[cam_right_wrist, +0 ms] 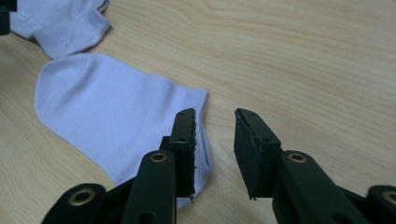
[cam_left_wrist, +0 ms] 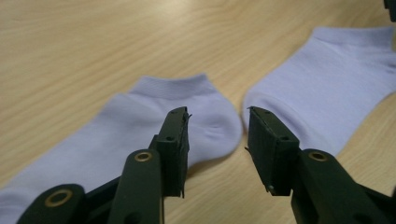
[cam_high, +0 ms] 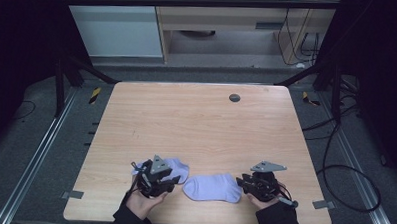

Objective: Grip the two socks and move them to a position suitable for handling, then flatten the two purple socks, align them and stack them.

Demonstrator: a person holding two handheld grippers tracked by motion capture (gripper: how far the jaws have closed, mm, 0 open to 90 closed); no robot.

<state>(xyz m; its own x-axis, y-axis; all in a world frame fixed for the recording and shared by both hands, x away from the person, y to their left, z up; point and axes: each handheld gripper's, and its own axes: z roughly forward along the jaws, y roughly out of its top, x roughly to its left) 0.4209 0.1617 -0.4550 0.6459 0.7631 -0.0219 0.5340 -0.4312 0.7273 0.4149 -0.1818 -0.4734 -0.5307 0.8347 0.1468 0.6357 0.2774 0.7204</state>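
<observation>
Socks first: one pale lilac sock (cam_high: 213, 187) lies flat near the table's (cam_high: 196, 122) front edge, between the two grippers, and a second lilac sock (cam_high: 174, 167) sits just beside it, partly under the left gripper (cam_high: 156, 183); both the left gripper and the right gripper (cam_high: 256, 184) have jaws parted about halfway and hold nothing. Likely slip: the right gripper's jaws straddle the first sock's cuff edge, so closing could pinch one thin layer or miss, dragging and bunching the fabric toward the second sock. From above, the left gripper hides part of the second sock, and whether either jaw tip touches cloth is unclear.
</observation>
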